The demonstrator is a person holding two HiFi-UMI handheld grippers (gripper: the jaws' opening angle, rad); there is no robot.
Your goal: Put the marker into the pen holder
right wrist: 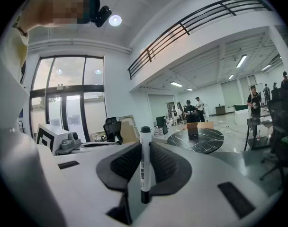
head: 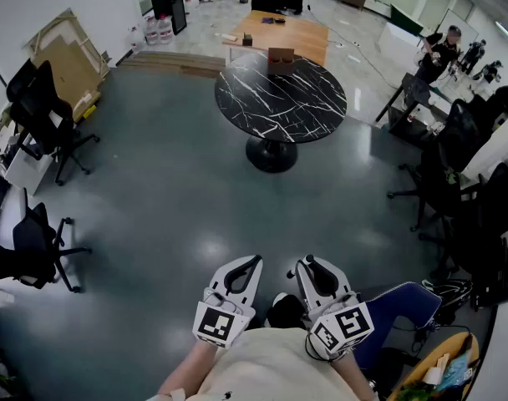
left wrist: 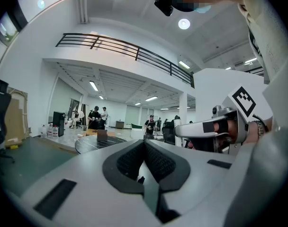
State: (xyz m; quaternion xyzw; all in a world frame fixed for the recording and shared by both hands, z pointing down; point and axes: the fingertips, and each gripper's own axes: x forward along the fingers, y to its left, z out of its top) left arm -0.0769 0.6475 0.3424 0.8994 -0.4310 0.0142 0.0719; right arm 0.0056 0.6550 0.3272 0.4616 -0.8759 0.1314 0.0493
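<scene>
Pinching the marker (right wrist: pixel 145 167) in the right gripper (right wrist: pixel 144 148), pressing its white barrel from both sides with the jaws, with the black cap out past the tips. Holding the left gripper (left wrist: pixel 145 145) with jaws pressed together, tip to tip. Carrying both grippers low and close to the body, side by side, near each other but apart, over the dark floor (head: pixel 154 207). Standing well apart from the round black counter (head: pixel 312 107) with white veining. Facing a small brown holder (head: pixel 280 60) sitting near the counter's far edge. Standing with office chairs (head: pixel 45 111) off to the left and right, and with people (head: pixel 442 48) far off at the upper right of the head view.
</scene>
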